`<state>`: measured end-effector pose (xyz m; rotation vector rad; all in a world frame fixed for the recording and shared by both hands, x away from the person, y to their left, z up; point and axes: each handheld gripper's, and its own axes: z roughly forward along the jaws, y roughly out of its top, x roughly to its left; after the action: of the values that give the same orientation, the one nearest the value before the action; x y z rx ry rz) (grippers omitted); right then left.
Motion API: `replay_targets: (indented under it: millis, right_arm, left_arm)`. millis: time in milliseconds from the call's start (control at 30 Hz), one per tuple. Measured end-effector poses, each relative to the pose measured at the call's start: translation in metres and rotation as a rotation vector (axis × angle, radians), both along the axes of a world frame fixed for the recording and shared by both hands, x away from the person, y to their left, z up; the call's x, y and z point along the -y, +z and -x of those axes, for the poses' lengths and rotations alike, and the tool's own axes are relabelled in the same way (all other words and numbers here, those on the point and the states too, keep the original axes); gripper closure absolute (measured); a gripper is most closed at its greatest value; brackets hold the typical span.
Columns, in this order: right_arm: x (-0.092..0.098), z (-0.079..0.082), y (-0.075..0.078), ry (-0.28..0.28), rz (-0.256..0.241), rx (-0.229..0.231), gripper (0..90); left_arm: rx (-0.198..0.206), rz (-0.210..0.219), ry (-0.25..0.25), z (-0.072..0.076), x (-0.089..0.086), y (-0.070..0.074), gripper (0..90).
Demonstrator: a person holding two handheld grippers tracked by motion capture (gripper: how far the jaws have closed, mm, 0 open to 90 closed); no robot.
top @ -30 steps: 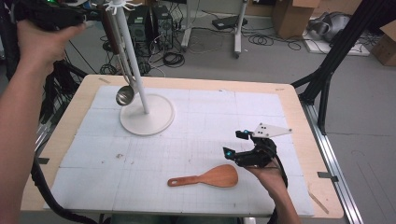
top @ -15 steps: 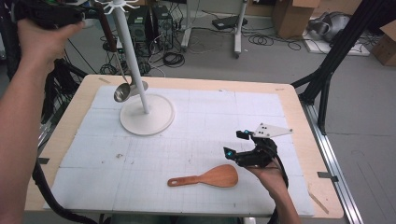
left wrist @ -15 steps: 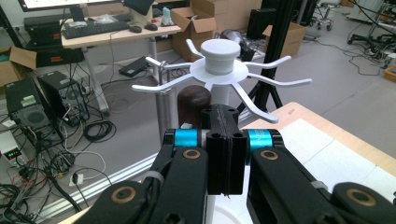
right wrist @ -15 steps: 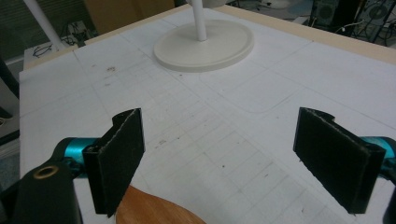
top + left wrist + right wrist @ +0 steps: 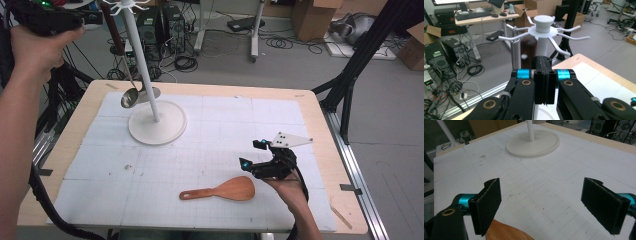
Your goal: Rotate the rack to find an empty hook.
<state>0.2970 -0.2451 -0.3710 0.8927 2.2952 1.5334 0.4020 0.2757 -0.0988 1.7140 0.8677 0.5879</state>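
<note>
Workshop floor with cables, boxes and black frame legs surrounds a wooden table (image 5: 320,107) topped by a white gridded mat (image 5: 220,150).

Item 1: white hook stand (image 5: 150,95), round base on the mat's far left part, pole upright, hooks spreading from its cap. A metal ladle (image 5: 129,96) hangs beside the pole, bowl low, near the base; its dark handle rises towards the hooks.

Item 2: left gripper (image 5: 544,75), held high off the table's far left corner, level with the stand's cap. Jaws pressed flat together; nothing seems to be between them, though the pads hide the gap.

Item 3: right gripper (image 5: 260,159), low over the mat's near right part, jaws spread wide, holding nothing.

Item 4: wooden spatula (image 5: 222,190), flat on the mat, blade just beside the right gripper, handle pointing left.

Open mat lies between spatula and stand base; the near edge is close behind the spatula.
</note>
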Motion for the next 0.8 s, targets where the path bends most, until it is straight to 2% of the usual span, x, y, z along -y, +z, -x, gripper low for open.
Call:
replay_targets:
  millis: [133,367,733,800]
  right_arm:
    - [0.0,0.0,0.0,0.001,0.0,0.002,15.5]
    - [-0.001,-0.001,0.0,0.003,-0.001,-0.002,15.5]
    - [-0.002,-0.004,-0.002,-0.002,0.006,-0.013,15.5]
    - [-0.002,-0.004,-0.002,0.002,0.009,-0.012,15.5]
  left_arm:
    - [-0.002,-0.024,-0.007,0.006,-0.002,-0.001,85.5]
    - [0.011,-0.014,-0.024,0.019,-0.011,0.003,82.1]
    - [0.004,-0.022,-0.035,0.03,-0.029,-0.011,76.4]
    - [0.006,-0.014,-0.04,0.033,-0.032,-0.013,75.1]
